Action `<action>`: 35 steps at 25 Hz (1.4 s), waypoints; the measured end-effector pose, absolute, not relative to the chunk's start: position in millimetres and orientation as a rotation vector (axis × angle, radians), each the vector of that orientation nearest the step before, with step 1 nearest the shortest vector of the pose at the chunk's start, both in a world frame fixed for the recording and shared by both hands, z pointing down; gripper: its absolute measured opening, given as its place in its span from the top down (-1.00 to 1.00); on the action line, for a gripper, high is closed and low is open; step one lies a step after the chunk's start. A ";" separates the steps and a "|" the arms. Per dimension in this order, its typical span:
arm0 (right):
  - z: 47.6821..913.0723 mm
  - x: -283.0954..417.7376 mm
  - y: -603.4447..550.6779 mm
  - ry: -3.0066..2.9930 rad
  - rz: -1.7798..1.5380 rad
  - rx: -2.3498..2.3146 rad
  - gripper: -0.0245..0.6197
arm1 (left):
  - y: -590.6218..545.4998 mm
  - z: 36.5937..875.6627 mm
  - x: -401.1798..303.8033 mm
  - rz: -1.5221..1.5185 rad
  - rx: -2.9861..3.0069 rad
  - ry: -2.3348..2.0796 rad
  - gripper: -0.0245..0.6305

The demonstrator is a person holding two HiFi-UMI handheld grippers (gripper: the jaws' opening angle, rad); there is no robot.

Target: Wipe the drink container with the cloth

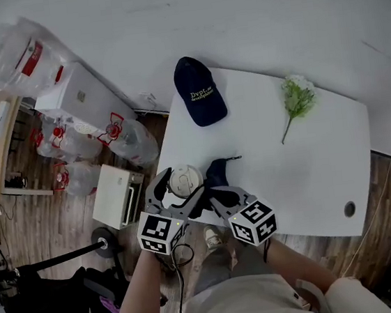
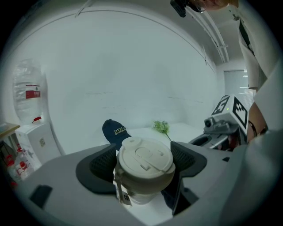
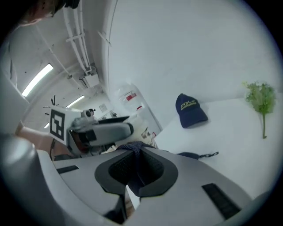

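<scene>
A cream drink cup (image 1: 184, 181) with a flat lid stands near the white table's (image 1: 309, 167) front left edge. My left gripper (image 1: 181, 187) is shut on it; in the left gripper view the cup (image 2: 143, 165) fills the space between the two dark pads (image 2: 102, 164). Just right of the cup hangs a dark navy cloth (image 1: 218, 173), pinched in my right gripper (image 1: 221, 193). In the right gripper view the cloth (image 3: 132, 149) bulges up out of the shut jaws, and a dark end with a cord (image 3: 194, 155) lies on the table. The cloth touches the cup's right side (image 2: 177, 194).
A navy cap (image 1: 200, 89) lies at the table's far left, a green flower sprig (image 1: 297, 98) at the far right. A cable hole (image 1: 349, 208) is near the front right corner. On the floor to the left are large water bottles (image 1: 134, 139) and a white box (image 1: 119, 194).
</scene>
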State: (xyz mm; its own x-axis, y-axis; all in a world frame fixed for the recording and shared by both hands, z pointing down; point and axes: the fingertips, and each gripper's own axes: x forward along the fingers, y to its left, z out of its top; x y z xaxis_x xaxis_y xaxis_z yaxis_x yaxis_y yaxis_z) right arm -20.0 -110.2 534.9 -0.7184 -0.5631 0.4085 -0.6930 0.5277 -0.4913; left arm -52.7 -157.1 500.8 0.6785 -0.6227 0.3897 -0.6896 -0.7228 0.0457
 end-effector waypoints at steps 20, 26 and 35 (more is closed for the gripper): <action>294.4 13.1 -130.0 -2.795 0.394 1.274 0.80 | -160.6 348.7 -123.6 0.121 2.689 -1.364 0.07; 234.6 3.9 -132.6 -2.838 0.188 1.264 0.80 | -165.6 281.0 -149.8 0.086 2.727 -1.484 0.33; 152.0 6.0 -112.9 -2.925 -0.041 1.320 0.80 | -140.7 209.5 -154.2 0.248 2.926 -1.633 0.56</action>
State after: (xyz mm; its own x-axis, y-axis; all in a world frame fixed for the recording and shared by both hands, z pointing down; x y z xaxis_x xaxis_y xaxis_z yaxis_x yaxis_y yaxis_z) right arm 6.0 -112.9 152.0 -0.6597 -0.7480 -0.0723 -0.7498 0.6617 -0.0043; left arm -154.2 -140.7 209.5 0.5225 -0.8523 0.0219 -0.8204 -0.5096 -0.2594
